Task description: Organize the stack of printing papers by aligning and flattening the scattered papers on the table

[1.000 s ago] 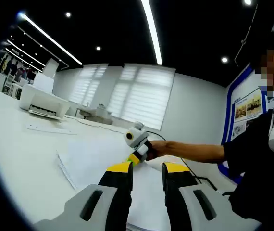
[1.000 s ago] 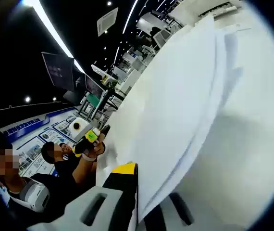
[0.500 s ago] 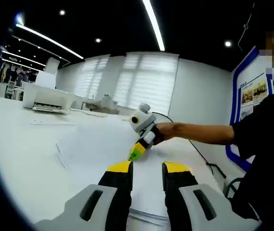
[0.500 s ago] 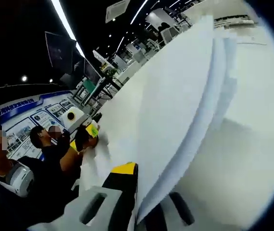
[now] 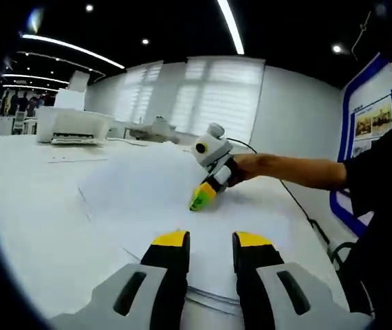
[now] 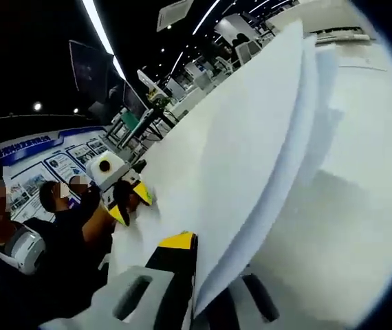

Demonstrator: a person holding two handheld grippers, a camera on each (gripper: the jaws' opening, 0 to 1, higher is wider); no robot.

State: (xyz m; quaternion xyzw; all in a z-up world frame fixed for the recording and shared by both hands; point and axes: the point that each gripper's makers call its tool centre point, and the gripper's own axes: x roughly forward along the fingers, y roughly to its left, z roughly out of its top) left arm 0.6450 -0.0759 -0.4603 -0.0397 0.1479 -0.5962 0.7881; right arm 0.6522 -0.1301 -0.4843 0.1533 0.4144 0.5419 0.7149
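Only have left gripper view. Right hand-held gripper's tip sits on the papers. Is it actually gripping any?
Observer: Yes. In the right gripper view, the right hand-held gripper is shut on the papers' edge, one jaw on each side of the sheets.
Operator: Whole stack or a few sheets?
Observer: Can't count them. Several sheets, with edges fanned out and uneven.
Operator: Lying flat?
Observer: No. The gripped side is raised off the table, with a shadow underneath.

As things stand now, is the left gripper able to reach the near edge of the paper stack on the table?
Probably yes. The left gripper is open and points at the paper stack, whose near edge lies just ahead of its yellow tips. Nothing stands between them; the right gripper holds the stack farther back, off that path.
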